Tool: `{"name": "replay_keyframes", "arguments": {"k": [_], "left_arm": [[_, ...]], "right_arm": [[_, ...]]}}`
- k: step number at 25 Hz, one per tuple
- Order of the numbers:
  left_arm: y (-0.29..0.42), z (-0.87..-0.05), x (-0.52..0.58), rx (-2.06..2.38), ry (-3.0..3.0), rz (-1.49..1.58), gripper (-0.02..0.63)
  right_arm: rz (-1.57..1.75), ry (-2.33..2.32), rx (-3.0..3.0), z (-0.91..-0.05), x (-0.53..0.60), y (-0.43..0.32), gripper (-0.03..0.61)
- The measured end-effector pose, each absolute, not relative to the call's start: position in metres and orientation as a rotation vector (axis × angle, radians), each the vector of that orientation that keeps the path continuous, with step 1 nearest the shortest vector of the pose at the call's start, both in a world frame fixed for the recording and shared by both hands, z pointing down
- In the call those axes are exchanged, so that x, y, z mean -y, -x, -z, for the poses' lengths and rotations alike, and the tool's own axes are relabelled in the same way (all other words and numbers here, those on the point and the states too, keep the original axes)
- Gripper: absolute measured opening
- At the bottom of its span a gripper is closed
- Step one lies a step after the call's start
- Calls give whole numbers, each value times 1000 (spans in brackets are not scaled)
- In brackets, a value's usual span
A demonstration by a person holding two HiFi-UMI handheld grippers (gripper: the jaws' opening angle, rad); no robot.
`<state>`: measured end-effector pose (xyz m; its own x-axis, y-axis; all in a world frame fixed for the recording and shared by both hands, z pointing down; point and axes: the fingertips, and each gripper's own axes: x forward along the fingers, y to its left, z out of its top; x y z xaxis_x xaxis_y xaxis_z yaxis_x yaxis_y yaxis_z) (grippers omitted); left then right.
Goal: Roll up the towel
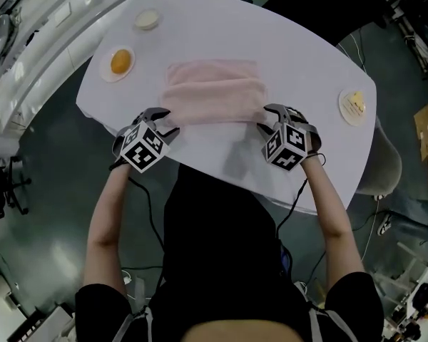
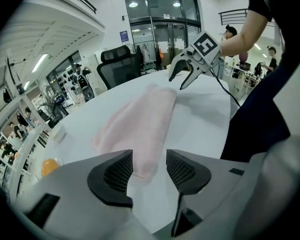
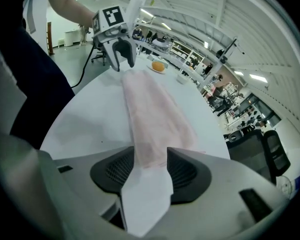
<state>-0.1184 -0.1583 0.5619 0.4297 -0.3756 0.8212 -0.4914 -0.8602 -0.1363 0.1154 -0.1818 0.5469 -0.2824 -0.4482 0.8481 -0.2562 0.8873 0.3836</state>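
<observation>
White oval surface (image 1: 299, 63), grey floor (image 1: 50, 212): pink towel (image 1: 214, 95), three dishes (image 1: 117, 63); left gripper (image 1: 165, 122), right gripper (image 1: 265, 117), fingers (image 2: 117, 176) parted, unclamped, at towel ends.

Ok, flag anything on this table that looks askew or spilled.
Nothing is spilled or damaged. Only the pink towel looks uneven: its near, bunched part spreads wider than the flat layer behind it.

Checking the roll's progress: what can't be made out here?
- Whether the right tool pinches the towel: right gripper view, its end fills the gap; head view, the cube covers the jaws.
- What the far dish holds: head view, too small.
- Near edge of the table: head view, behind the person.
</observation>
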Motion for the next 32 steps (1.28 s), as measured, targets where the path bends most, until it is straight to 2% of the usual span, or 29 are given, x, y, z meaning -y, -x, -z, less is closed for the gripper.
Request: {"name": "replay_keyframes", "arguments": {"k": [11,13,16,17,18,20,22,26,32], "left_arm": [[113,-593,163,652,-2510,-1422,213],[113,-600,166,615,-2504,-1441,213],[112,-608,170,579,-2504,-1468,213],[112,-610,171,574,-2508,-1474,213],[112,-612,173,579,-2511,-1479,207],[114,-613,177,610,-2515,-1488,119],[116,-612,180,624,-2516,-1503,76],[114,-606,178,624,-2539,-1550,57],[117,-581,175,736,-2588,-1523,57]], "right_arm": [[129,-435,1837,-585,188,-114,215],[119,-427,1831,-591,192,-115,172],[107,-425,1833,-595,199,-113,165],[106,-429,1835,-595,201,-113,119],[102,-433,1837,-596,203,-113,97],[89,-436,1842,-597,203,-112,79],[88,-433,1846,-597,203,-112,69],[127,-440,1845,-590,201,-113,40],[212,-487,1860,-566,193,-114,40]]}}
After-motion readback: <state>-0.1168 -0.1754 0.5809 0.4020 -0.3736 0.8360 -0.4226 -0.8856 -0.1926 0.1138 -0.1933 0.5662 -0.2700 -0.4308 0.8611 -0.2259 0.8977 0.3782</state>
